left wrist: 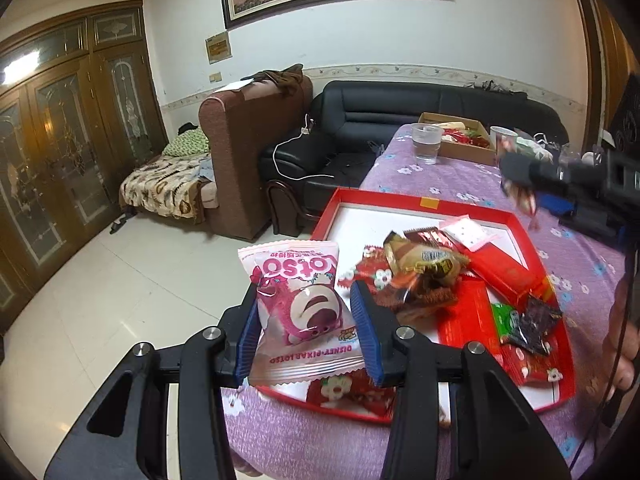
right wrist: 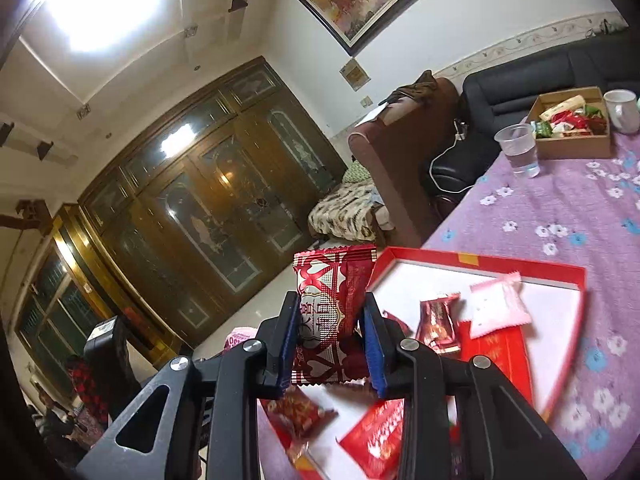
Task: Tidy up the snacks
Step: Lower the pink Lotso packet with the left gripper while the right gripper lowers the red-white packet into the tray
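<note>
Mostly loose snack packets (left wrist: 424, 264) in red tray (left wrist: 532, 240), cardboard box (right wrist: 576, 146) of snacks

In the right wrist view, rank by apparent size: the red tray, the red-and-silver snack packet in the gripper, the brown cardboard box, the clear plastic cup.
1. Red tray
2. Red-and-silver snack packet, inflated by nearness to the camera
3. Brown cardboard box
4. Clear plastic cup
</note>
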Motion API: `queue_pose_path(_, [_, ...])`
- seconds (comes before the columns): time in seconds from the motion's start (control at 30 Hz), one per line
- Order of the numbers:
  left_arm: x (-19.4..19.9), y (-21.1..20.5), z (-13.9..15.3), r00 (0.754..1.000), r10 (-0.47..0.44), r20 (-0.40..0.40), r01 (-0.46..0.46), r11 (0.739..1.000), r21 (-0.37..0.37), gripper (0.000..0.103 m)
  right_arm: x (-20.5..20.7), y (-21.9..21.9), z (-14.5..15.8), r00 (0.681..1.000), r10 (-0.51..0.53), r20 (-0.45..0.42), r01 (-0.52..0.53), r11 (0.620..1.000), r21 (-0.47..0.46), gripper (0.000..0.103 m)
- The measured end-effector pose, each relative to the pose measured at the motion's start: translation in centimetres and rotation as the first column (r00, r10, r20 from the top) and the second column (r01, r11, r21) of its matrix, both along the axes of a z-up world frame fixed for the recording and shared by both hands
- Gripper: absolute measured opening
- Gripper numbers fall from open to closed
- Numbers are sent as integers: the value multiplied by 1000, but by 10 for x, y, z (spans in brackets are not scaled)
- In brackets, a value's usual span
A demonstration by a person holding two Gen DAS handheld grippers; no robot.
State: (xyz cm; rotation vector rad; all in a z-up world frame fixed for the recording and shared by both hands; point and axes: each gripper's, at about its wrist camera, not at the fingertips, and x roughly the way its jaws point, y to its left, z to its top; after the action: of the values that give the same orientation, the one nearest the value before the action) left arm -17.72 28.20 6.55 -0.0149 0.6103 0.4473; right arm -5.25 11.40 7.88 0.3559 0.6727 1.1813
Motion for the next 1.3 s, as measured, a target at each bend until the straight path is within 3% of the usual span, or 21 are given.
queue_pose_path(0.17, [20, -9, 3, 1000, 8, -5, -8, 1000, 11, 42, 23, -12, -23, 994, 9, -108, -9, 1000, -1, 31])
queue_pose_path(0.27, [30, -19, 6, 1000, 5, 0, -5, 1000, 20, 42, 28, -17, -26, 992, -8, -127, 8, 1000, -1, 31])
queue_pose_path(1.3, [46, -50, 8, 999, 28, -32, -26, 997, 74, 42, 26, -19, -29, 985, -19, -172, 20, 1000, 2, 31])
